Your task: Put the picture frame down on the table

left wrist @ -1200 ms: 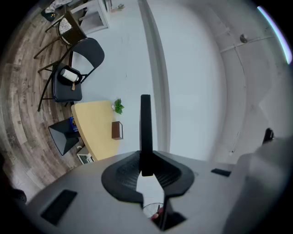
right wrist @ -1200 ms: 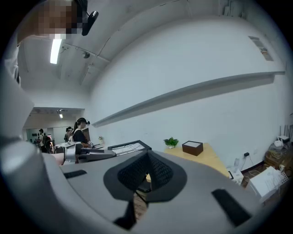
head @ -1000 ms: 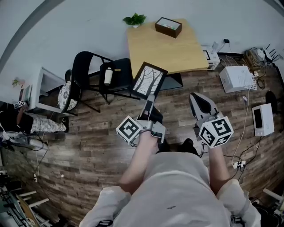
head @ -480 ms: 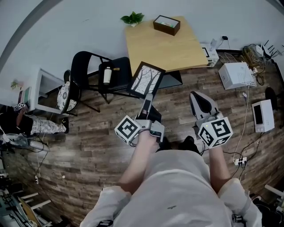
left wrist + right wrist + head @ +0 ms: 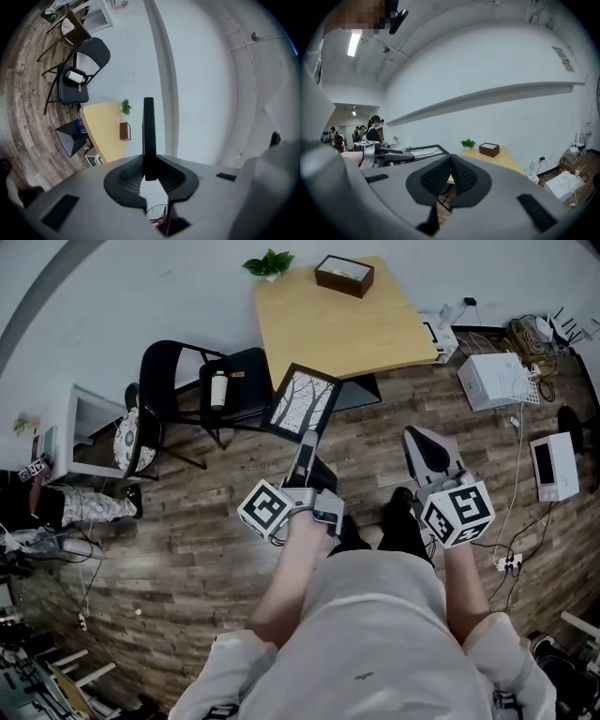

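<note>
A black picture frame [image 5: 304, 400] with a bare-tree print is held over the wooden floor, short of the light wooden table [image 5: 335, 322]. My left gripper [image 5: 307, 440] is shut on the frame's lower edge. In the left gripper view the frame [image 5: 148, 136] shows edge-on as a dark bar between the jaws. My right gripper [image 5: 424, 452] is to the right, shut with nothing in it; its pads [image 5: 461, 176] meet. From the right gripper view, the frame [image 5: 423, 152] and left gripper [image 5: 377, 154] appear at left.
On the table stand a small green plant [image 5: 269, 263] and a dark brown box [image 5: 343, 276]. A black folding chair [image 5: 202, 390] carrying a white bottle [image 5: 219, 388] stands left of the table. White boxes [image 5: 497, 381] and cables lie on the floor to the right.
The table, chair and frame have shifted up and left in the head view as the person steps closer. Both grippers keep their hold and pose.
</note>
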Action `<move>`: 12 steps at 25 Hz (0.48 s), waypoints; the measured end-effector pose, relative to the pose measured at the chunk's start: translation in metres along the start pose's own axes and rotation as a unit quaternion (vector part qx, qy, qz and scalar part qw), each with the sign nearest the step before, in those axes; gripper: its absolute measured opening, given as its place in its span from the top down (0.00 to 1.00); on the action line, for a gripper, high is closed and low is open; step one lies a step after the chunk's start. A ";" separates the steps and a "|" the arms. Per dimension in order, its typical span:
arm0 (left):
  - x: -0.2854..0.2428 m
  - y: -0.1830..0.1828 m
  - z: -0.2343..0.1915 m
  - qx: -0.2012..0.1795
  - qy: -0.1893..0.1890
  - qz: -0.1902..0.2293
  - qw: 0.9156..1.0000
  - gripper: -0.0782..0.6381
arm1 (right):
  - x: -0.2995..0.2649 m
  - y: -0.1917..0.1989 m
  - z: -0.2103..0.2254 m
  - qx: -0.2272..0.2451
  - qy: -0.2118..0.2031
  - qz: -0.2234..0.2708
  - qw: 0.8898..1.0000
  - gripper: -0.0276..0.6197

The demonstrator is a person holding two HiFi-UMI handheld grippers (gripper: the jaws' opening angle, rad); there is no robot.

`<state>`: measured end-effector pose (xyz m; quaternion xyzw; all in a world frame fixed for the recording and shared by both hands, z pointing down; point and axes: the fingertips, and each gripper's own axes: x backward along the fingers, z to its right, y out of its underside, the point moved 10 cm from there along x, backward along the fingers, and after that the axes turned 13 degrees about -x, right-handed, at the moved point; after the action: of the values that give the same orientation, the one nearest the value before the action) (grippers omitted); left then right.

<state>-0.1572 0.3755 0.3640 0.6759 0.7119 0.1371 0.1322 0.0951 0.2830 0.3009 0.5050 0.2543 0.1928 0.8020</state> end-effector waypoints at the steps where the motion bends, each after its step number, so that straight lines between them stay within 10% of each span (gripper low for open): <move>1: -0.002 0.000 -0.001 0.000 -0.002 -0.001 1.000 0.80 | -0.001 0.000 0.002 0.000 0.001 -0.001 1.000 0.96; 12: -0.051 0.004 -0.003 0.004 -0.005 -0.004 1.000 0.80 | -0.027 -0.020 0.044 0.002 -0.002 0.000 1.000 0.96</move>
<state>-0.1520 0.3245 0.3681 0.6744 0.7144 0.1305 0.1336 0.1009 0.2282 0.3046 0.5073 0.2533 0.1918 0.8010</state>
